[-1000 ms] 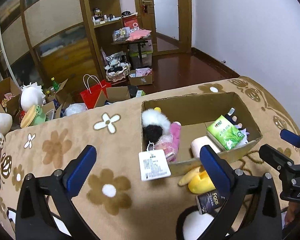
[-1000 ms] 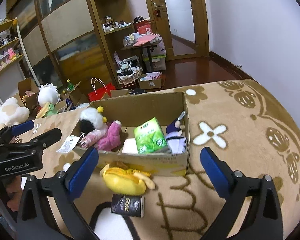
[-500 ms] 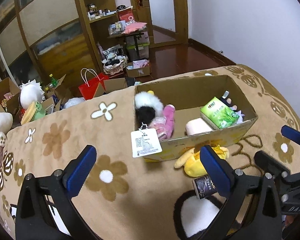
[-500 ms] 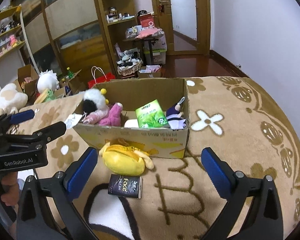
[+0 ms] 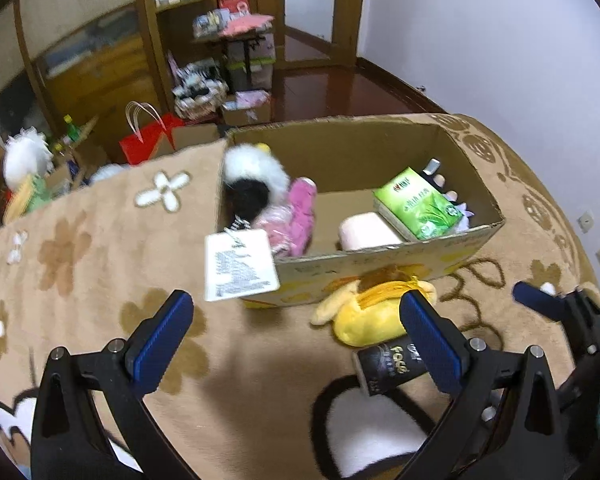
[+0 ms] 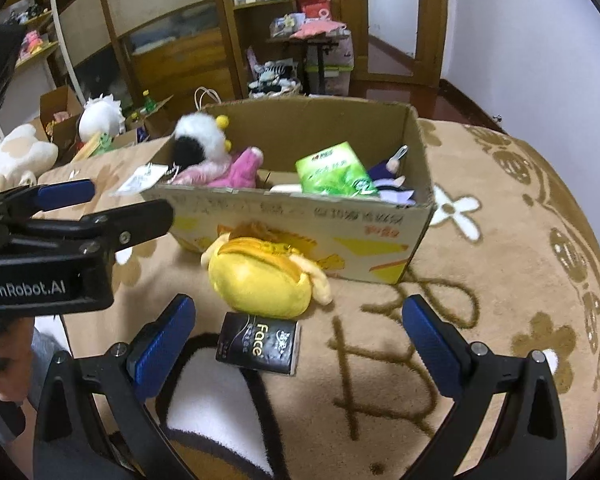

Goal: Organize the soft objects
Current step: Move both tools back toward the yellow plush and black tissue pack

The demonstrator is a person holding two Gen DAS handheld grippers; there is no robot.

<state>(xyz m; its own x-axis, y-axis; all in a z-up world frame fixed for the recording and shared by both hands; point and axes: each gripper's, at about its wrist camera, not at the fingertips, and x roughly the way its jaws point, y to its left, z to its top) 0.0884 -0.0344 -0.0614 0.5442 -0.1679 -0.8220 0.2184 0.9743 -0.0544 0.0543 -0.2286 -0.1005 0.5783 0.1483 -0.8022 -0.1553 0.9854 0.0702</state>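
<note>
A cardboard box (image 5: 380, 256) (image 6: 300, 216) stands on the tan flowered blanket (image 5: 100, 240). Inside lie a black-and-white plush (image 5: 256, 180) with a hanging paper tag (image 5: 240, 266), a pink plush (image 5: 300, 216), a green tissue pack (image 5: 416, 202) (image 6: 332, 170), a pink roll (image 5: 366, 232) and a small doll (image 6: 392, 176). A yellow plush (image 5: 368, 308) (image 6: 260, 276) and a black "Face" pack (image 5: 392, 364) (image 6: 260, 346) lie in front of the box. My left gripper (image 5: 296, 340) is open and empty, near them. My right gripper (image 6: 296, 340) is open and empty, just before the black pack.
The left gripper also shows at the left of the right wrist view (image 6: 60, 216), the right gripper at the right of the left wrist view (image 5: 560, 308). Wooden shelves (image 5: 188, 20), a red bag (image 5: 148, 140), boxes and plush toys (image 6: 16, 156) crowd the floor beyond the bed.
Both grippers have pulled back and lowered toward the blanket, so the box, yellow plush and black pack sit farther up in view. Both stay open.
</note>
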